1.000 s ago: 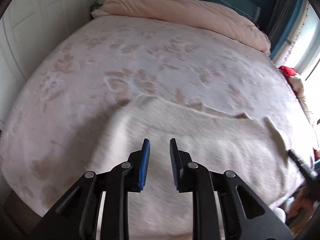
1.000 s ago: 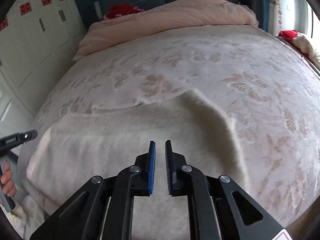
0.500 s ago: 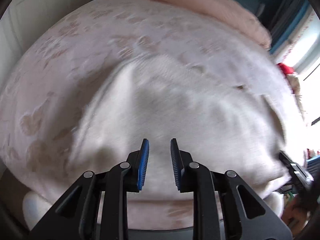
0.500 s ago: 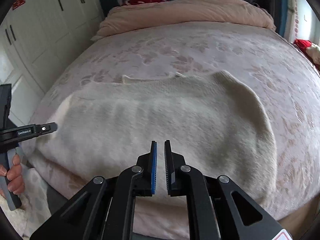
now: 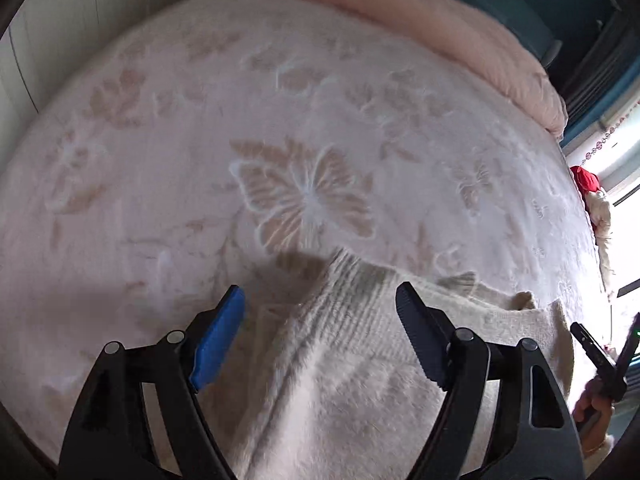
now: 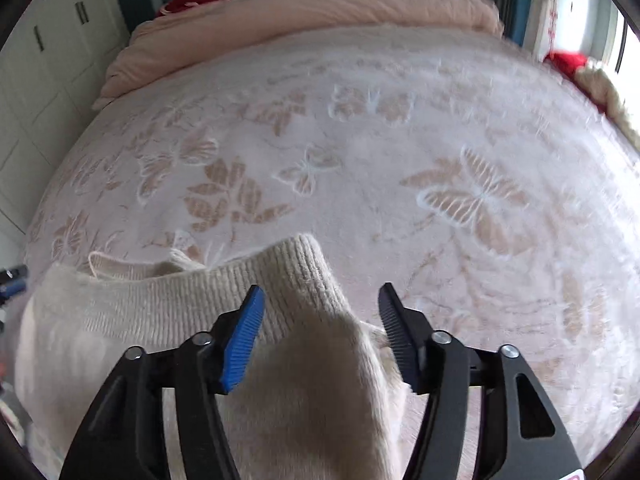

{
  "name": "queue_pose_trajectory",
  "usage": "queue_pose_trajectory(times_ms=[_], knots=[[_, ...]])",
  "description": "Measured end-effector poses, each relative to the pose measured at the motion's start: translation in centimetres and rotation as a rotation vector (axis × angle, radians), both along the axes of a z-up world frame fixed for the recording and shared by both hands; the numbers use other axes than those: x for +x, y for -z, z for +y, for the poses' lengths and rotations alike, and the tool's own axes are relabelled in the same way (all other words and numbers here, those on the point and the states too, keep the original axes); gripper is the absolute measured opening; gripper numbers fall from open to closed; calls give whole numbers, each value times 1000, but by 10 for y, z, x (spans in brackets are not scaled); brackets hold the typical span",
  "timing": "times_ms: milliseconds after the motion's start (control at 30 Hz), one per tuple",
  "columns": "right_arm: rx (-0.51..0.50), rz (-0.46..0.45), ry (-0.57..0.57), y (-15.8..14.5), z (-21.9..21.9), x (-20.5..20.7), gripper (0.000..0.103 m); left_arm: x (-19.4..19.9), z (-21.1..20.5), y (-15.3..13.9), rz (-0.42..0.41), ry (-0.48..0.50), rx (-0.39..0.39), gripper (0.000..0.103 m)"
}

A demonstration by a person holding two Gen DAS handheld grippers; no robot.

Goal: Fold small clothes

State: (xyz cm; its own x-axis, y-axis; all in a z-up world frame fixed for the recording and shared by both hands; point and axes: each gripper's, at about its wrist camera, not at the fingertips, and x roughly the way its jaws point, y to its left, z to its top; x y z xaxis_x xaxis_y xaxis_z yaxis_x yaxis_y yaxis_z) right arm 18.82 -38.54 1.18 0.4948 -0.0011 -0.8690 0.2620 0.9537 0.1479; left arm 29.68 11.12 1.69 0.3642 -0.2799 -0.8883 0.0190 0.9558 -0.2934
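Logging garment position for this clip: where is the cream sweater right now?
The cream sweater lies on the butterfly-patterned bedspread at the near edge, its ribbed corners between the open fingers of the left gripper and right gripper.

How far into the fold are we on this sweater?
Early. Done: the cream sweater lies spread on the butterfly bedspread. In hand: nothing gripped; the left gripper and right gripper are both open, each straddling a ribbed corner of the far hem. Left: close on those corners, make the fold, and do any further folds.
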Motion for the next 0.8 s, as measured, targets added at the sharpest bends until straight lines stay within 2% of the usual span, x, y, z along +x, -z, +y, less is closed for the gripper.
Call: queue_pose_trajectory(times_ms=[33,67,100,133,200,267,300,367,400,433,467,533,567,633,700,767,800], knots=[[23,21,6,9,-1,4,61,3,-3,11,27,7,-7,70],[41,40,7,16,0,8,45,5,-12,23,50,39,0,48],[69,49,-10,20,3,10,22,6,-19,29,57,67,17,19],[78,44,-14,19,6,8,8,4,-25,29,47,94,17,11],[79,-53,-3,-2,5,-7,7,-3,-27,18,-5,95,44,10],[56,-107,49,-13,-8,-23,7,-7,-23,9,-48,82,87,10],[51,-108,87,-10,-19,-27,7,-4,-18,11,-49,62,97,9],[46,-37,165,16,-43,-28,7,8,-8,29,2,28,109,10],[76,29,163,35,-48,-25,7,14,-7,44,53,28,90,10],[89,71,145,46,-44,-22,9,14,-8,48,56,25,95,10],[43,54,127,40,-35,-23,12,12,-9,43,36,27,103,10],[-10,-22,96,8,-15,-30,16,4,-13,26,-4,31,103,14],[-59,-70,102,-11,-5,-39,23,-5,-17,8,-37,26,126,14],[-112,-156,88,-40,20,-57,26,-27,-24,-24,-131,22,178,16],[-31,-196,11,-53,51,-76,25,-55,-39,-49,-205,43,189,31],[61,-175,-82,-42,88,-90,16,-82,-62,-55,-225,111,137,42],[79,-144,-113,-31,101,-92,15,-95,-72,-51,-215,143,126,43]])
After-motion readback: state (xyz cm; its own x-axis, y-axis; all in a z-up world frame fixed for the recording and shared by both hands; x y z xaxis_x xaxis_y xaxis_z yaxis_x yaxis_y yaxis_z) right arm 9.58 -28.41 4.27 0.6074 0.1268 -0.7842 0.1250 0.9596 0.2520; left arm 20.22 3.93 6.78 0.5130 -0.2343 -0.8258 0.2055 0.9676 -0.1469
